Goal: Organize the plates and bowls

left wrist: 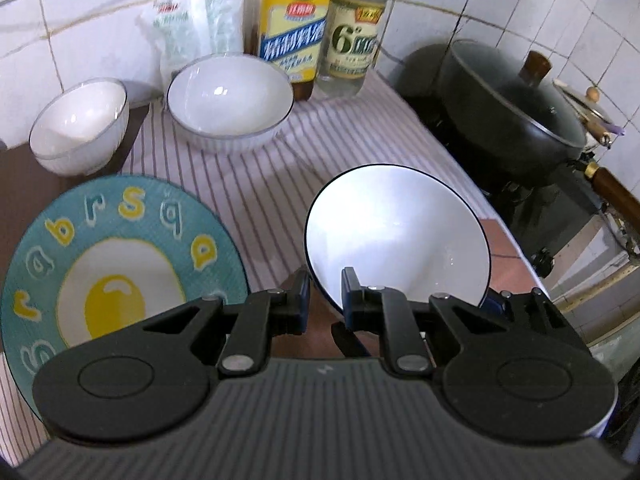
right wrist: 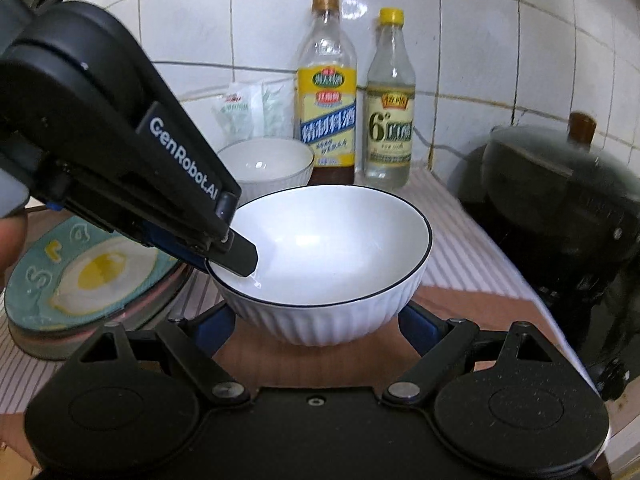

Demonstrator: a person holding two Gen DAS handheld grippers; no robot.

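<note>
Right wrist view puts the right hand-held gripper (right wrist: 316, 326) nearest, its blue-padded fingers spread wide either side of the black-rimmed bowl (right wrist: 324, 264) — flanking the ribbed base, though I cannot tell if they touch it. The left hand-held gripper (right wrist: 234, 254) reaches in from the left and pinches the bowl's near rim, one finger inside and one outside; that grip looks chosen to lift or tip the bowl by its edge. The bowl is white, glossy and empty, over bare brown bench (right wrist: 360, 364) just beside the striped cloth (left wrist: 256, 184). To its left lies the teal egg plate (left wrist: 120, 256), seemingly atop other plates. Farther back sit a matching large bowl (left wrist: 230, 100) and a small bowl (left wrist: 80, 124) — likely the stacking spot. Behind them stand two bottles (right wrist: 326, 92).
</note>
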